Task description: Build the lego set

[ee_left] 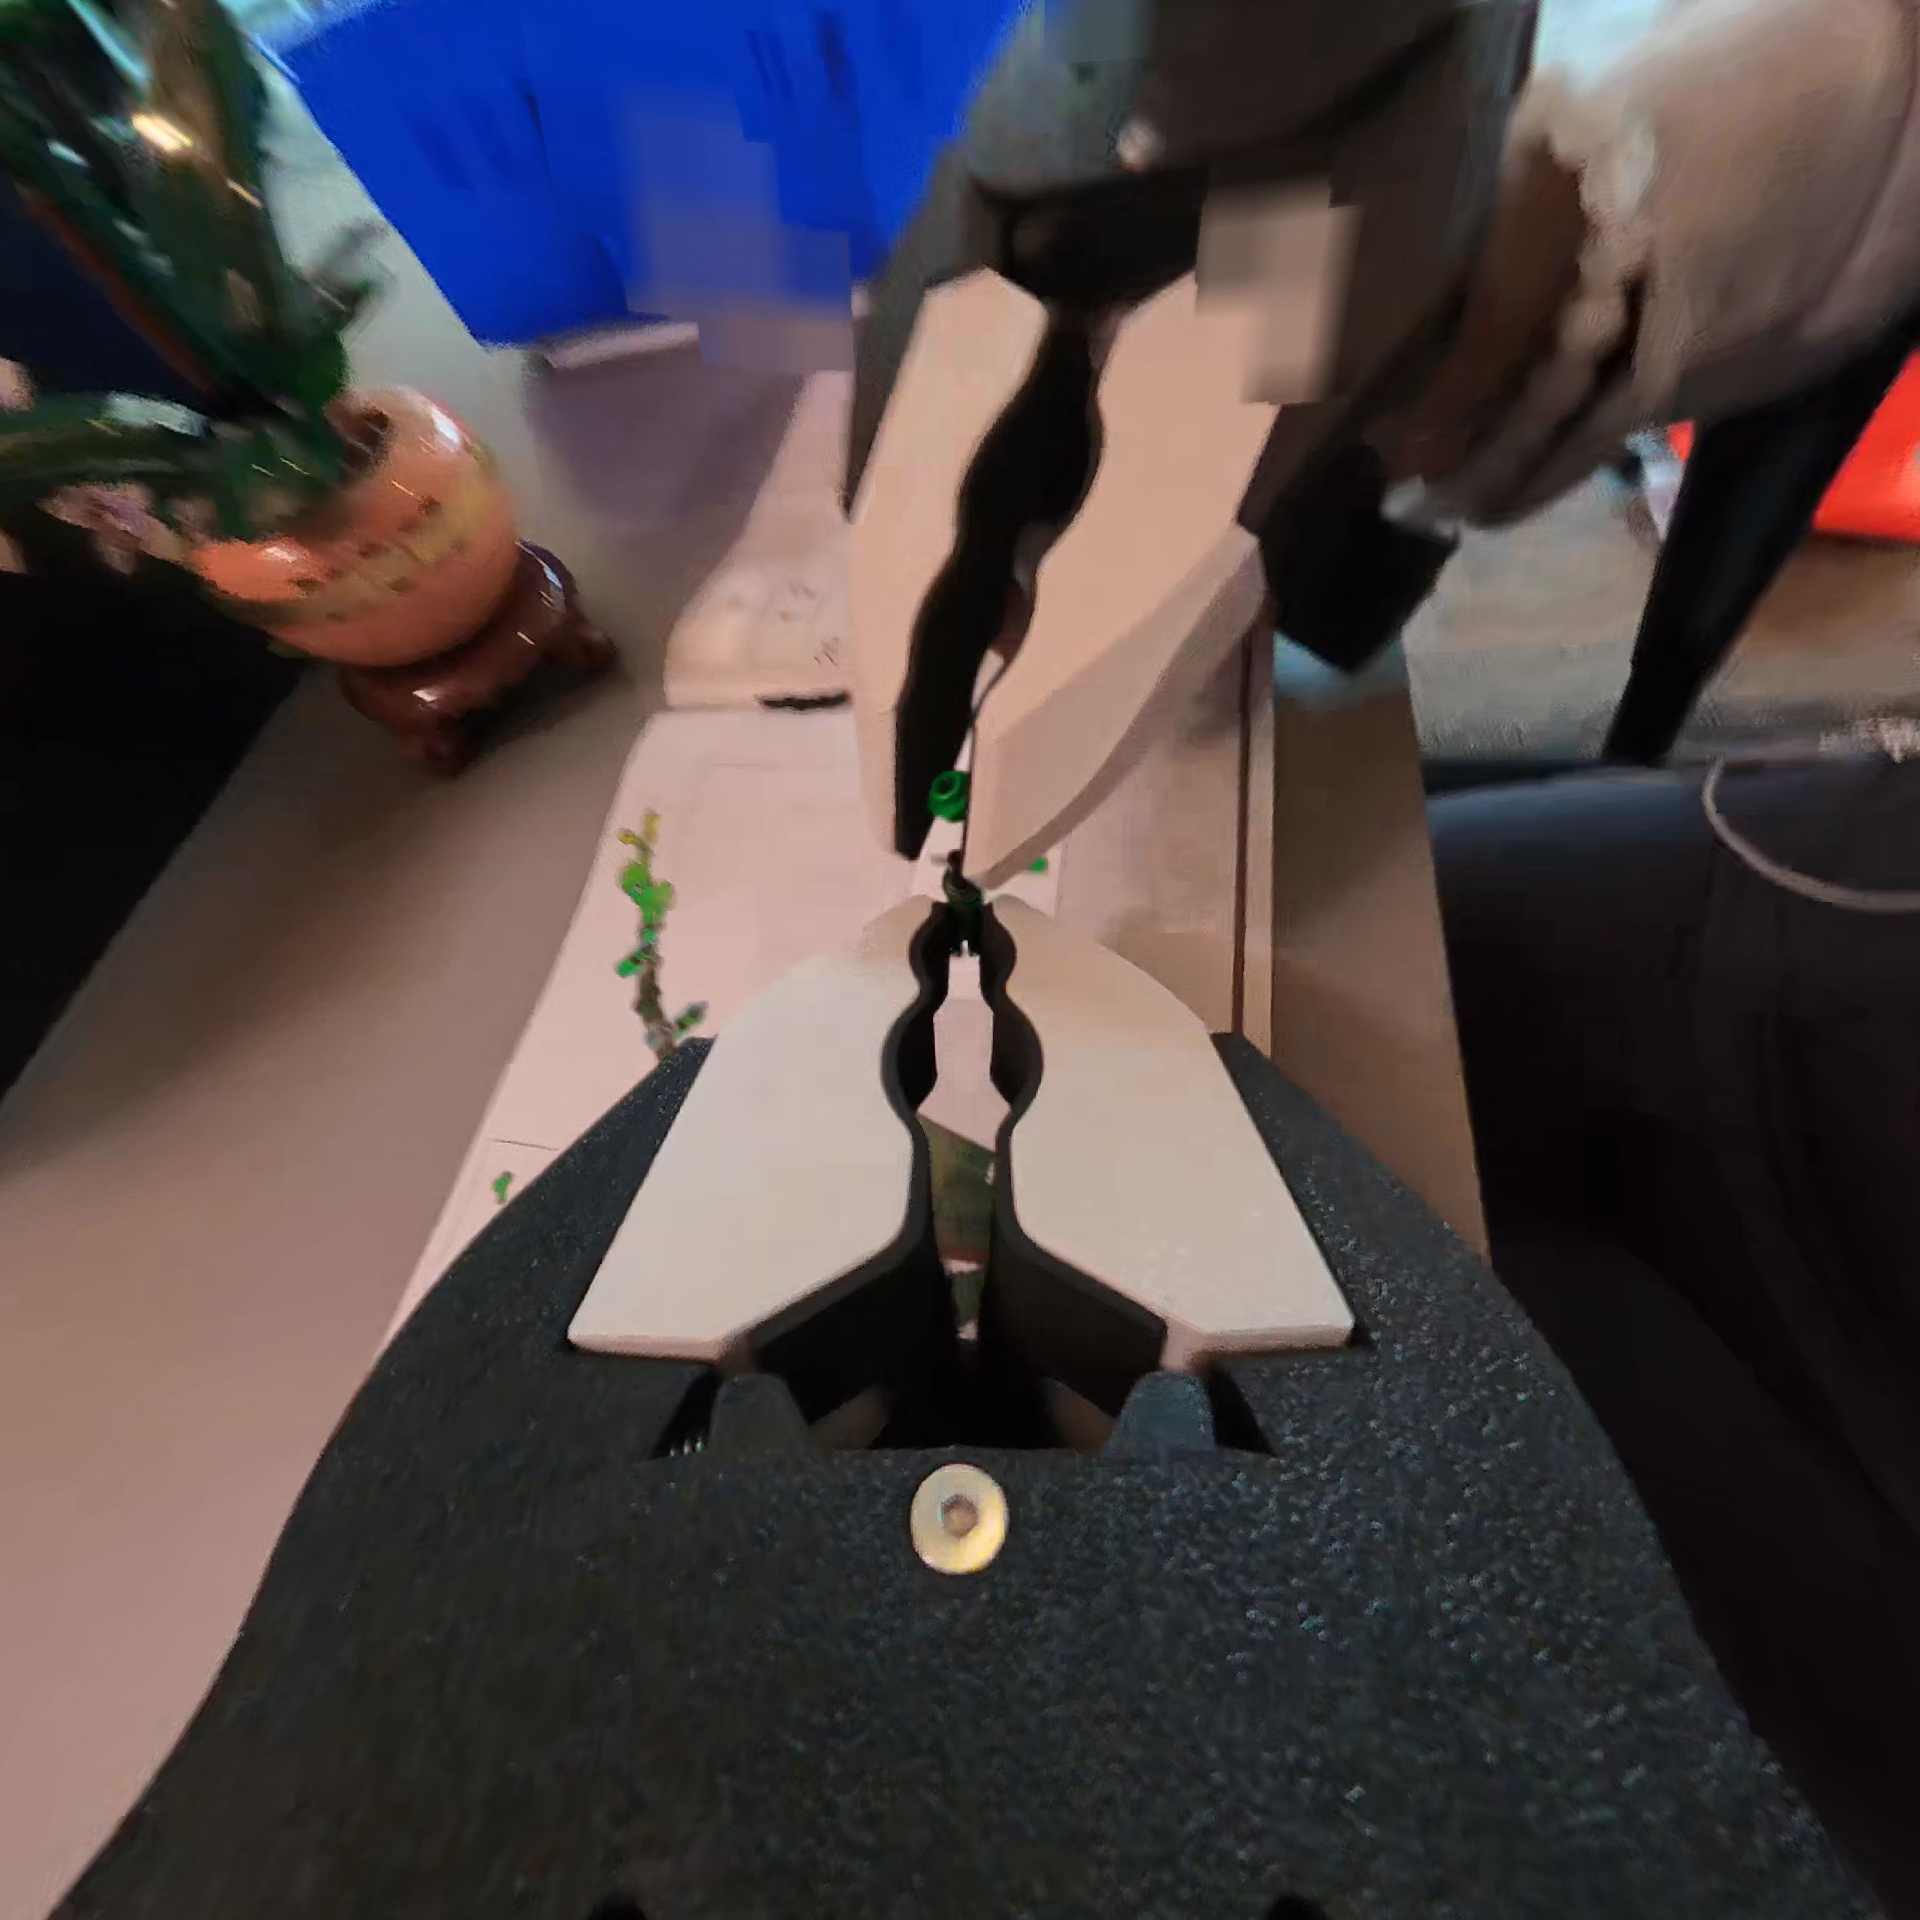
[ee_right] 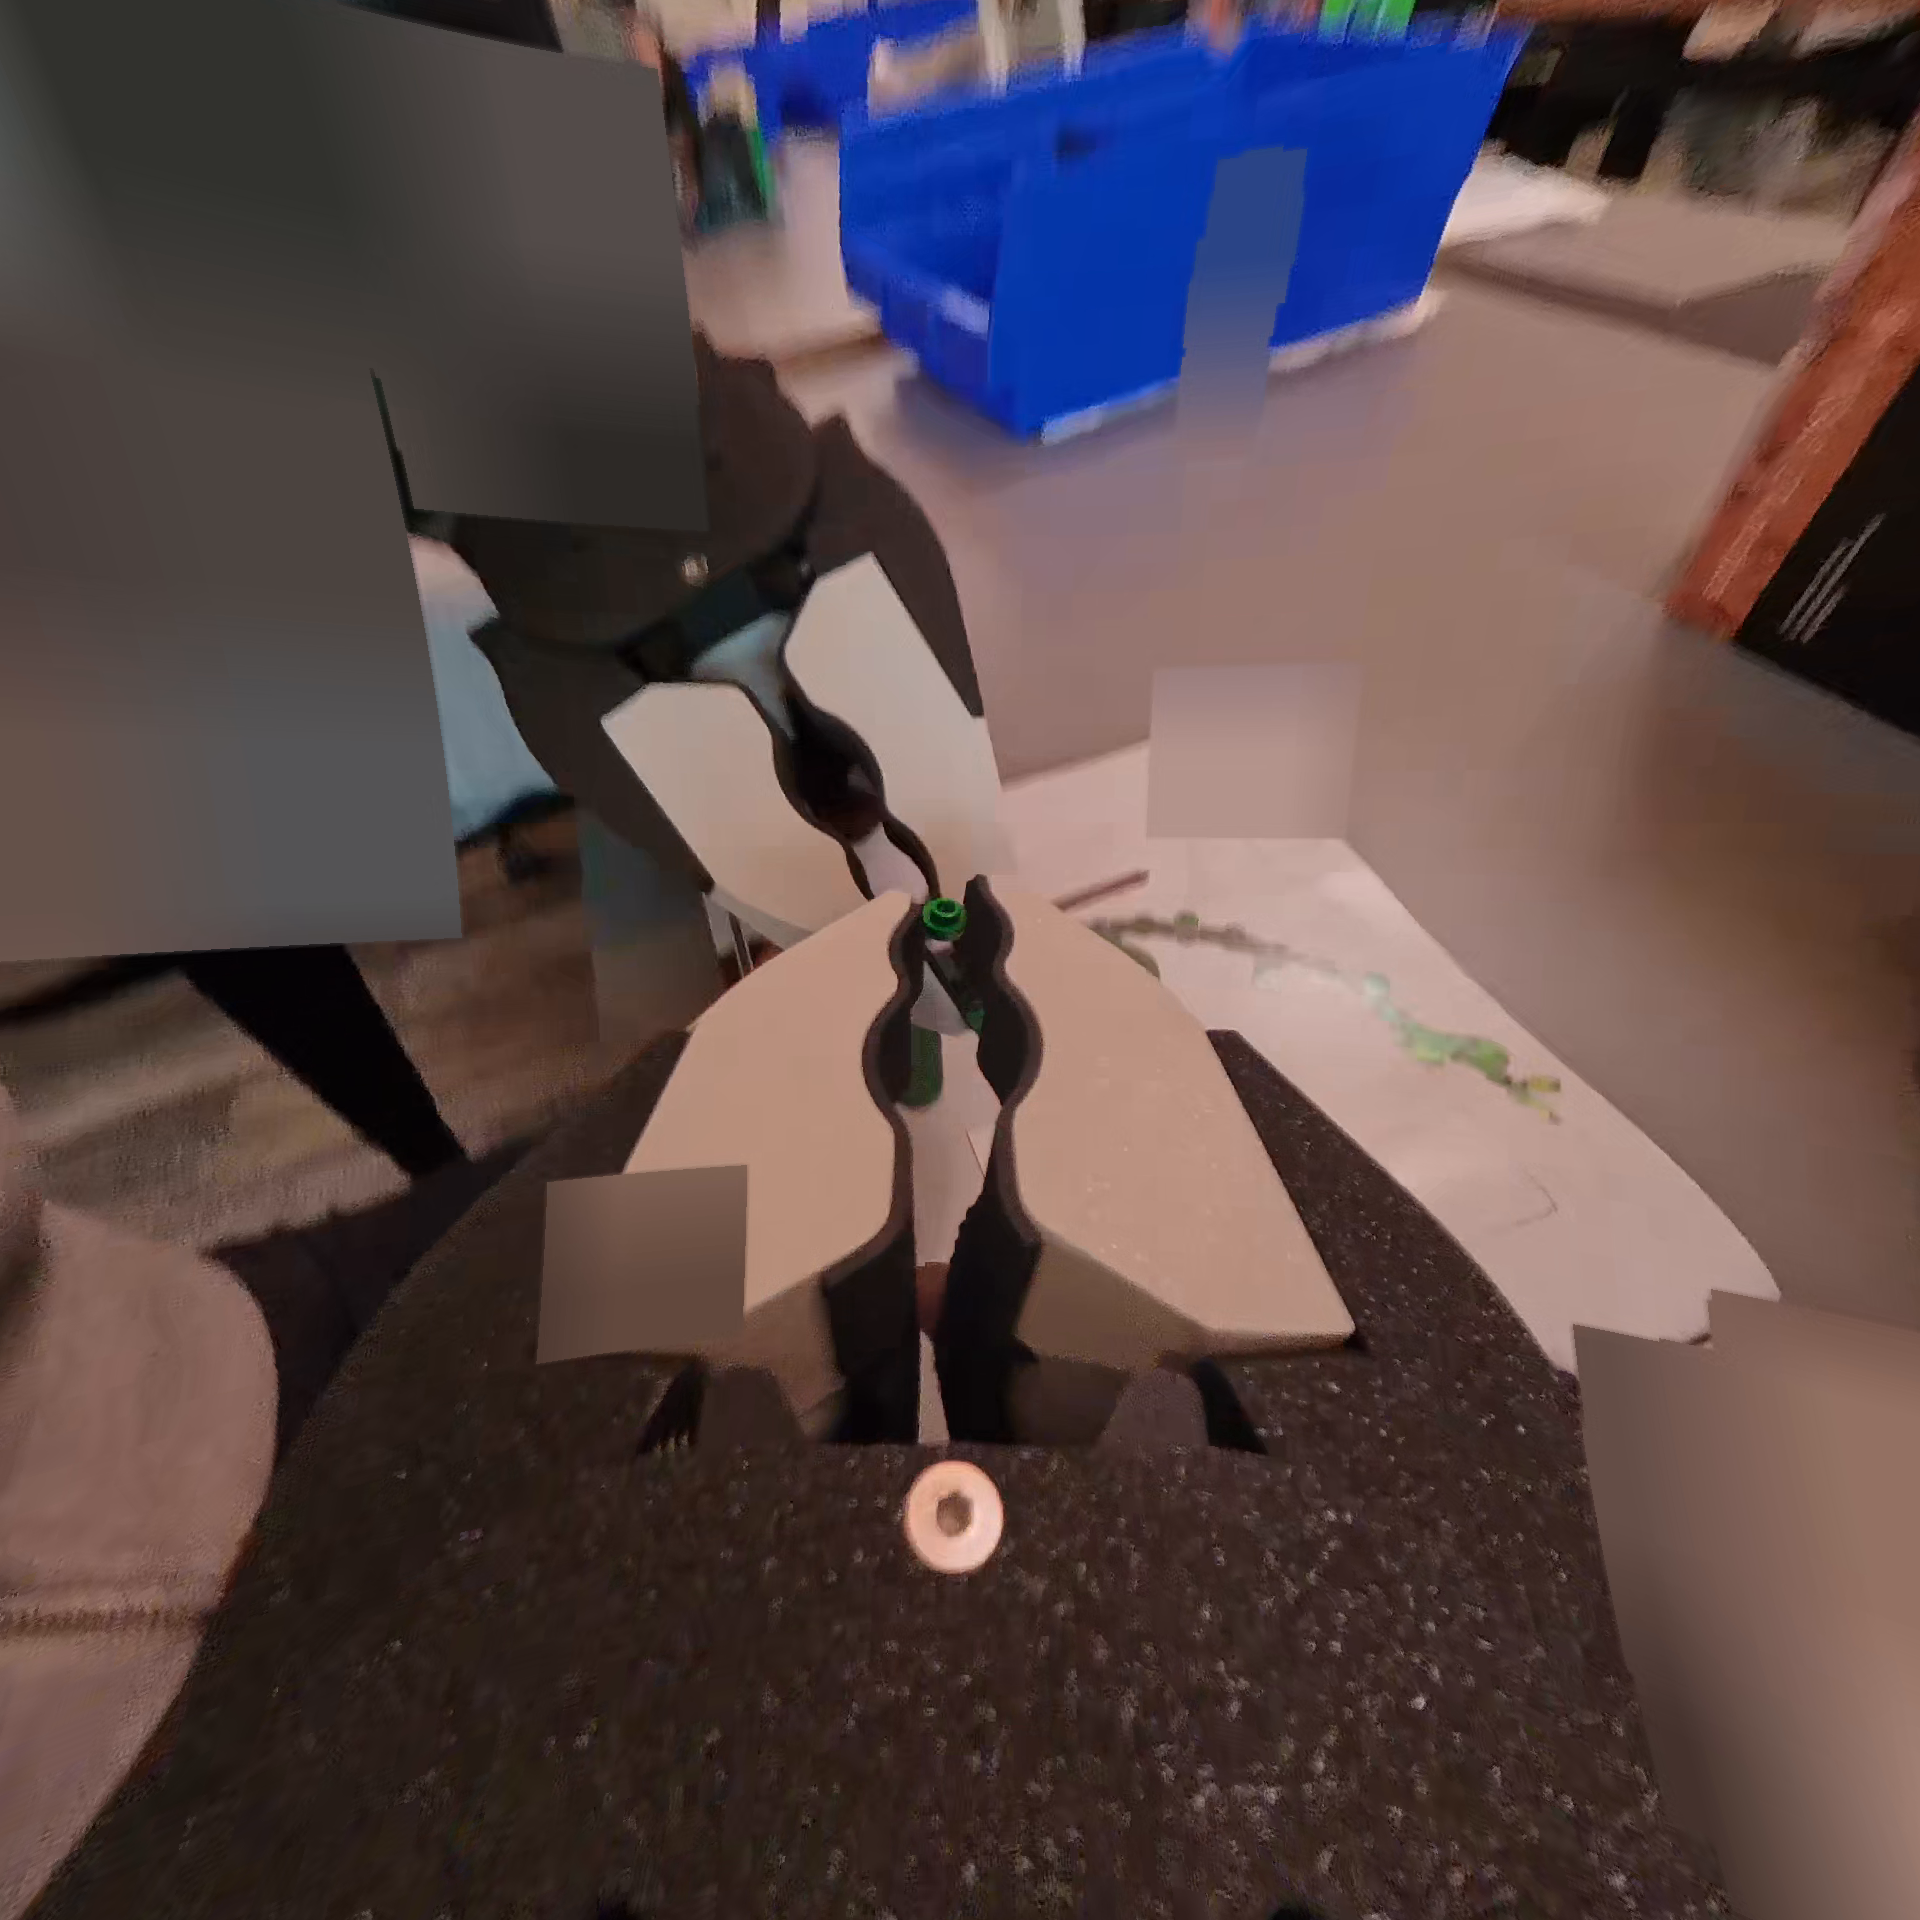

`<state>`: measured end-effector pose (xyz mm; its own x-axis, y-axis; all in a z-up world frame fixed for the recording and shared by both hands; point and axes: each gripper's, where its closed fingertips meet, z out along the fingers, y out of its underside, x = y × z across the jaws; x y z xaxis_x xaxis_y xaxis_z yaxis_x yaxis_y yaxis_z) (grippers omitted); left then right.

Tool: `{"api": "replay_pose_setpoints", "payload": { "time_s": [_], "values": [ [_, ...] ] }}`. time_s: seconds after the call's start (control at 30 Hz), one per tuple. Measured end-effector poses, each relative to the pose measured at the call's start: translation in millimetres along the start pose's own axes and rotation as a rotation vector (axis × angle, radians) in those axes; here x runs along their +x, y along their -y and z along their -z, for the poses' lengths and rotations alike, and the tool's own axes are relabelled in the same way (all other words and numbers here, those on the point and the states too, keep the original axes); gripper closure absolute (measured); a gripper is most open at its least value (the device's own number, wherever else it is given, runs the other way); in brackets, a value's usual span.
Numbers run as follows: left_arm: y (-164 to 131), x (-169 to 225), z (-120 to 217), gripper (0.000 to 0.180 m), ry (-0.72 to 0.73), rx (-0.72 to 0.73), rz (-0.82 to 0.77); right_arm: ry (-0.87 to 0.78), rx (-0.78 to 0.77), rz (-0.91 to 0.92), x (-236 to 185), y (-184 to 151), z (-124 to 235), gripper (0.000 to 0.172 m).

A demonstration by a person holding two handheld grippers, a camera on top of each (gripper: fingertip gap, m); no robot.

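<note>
In the left wrist view my left gripper [ee_left: 961,916] is shut on a thin dark green stem piece [ee_left: 961,904] that sticks out past its tips. My right gripper [ee_left: 951,836] comes down from above and meets it tip to tip. It pinches a small round green stud [ee_left: 948,795]. In the right wrist view my right gripper [ee_right: 940,920] is shut on that round green stud [ee_right: 943,914]. The dark stem [ee_right: 961,987] runs down between its fingers. My left gripper [ee_right: 902,883] reaches in from the upper left, its tips right against the stud.
A leafy green vine piece [ee_left: 649,935] lies on a white sheet [ee_left: 769,821] on the grey table; it also shows in the right wrist view [ee_right: 1455,1039]. A potted plant in an orange pot [ee_left: 384,540] stands at the left. A blue bin [ee_right: 1143,229] stands behind. A dark box [ee_right: 1829,582] is at the right.
</note>
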<state>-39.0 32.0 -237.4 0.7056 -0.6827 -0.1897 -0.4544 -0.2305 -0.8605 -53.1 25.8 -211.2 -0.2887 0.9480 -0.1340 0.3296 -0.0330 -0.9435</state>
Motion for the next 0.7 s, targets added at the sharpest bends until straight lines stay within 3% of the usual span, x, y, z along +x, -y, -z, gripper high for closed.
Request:
{"api": "replay_pose_setpoints", "payload": {
  "time_s": [0.17, 0.7],
  "values": [
    [28.0, -8.9, 14.3, 0.176, 0.107, 0.129, 0.009, -0.082, 0.157, 0.103, -2.6, 24.2, 9.3, 0.165],
    [28.8, -12.7, 11.5, 0.176, 0.21, 0.107, -0.053, -0.183, 0.217, 0.038, 3.9, 25.1, 7.9, 0.165]
  ]
}}
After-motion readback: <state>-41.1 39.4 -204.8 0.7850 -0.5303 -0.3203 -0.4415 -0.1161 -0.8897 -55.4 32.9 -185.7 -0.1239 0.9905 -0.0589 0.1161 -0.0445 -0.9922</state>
